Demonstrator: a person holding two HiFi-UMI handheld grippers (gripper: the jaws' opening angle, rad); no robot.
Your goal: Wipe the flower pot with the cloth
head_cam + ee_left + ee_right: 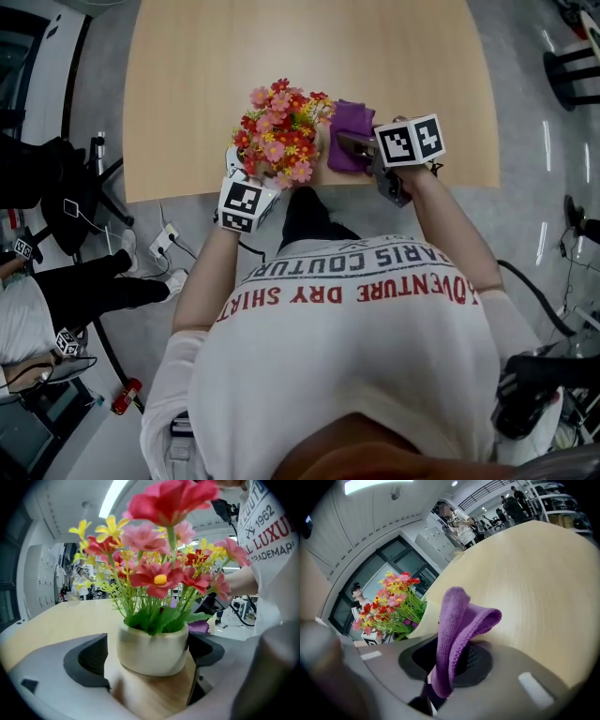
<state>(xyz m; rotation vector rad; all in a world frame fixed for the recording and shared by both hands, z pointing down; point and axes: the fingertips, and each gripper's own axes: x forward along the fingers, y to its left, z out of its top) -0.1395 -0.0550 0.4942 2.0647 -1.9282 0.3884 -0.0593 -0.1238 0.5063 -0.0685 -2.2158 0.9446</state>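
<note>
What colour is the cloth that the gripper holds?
Purple. The cloth shows best in the right gripper view.

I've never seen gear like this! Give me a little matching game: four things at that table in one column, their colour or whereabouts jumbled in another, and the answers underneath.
Things
1. flower pot
2. cloth
3. flowers
4. table

Descriptions
A. light wood
B. purple, pinched in the right gripper
C. red, pink and yellow
D. cream, between the jaws of the left gripper

Pairs: 1-D, 2-B, 3-C, 4-A
</note>
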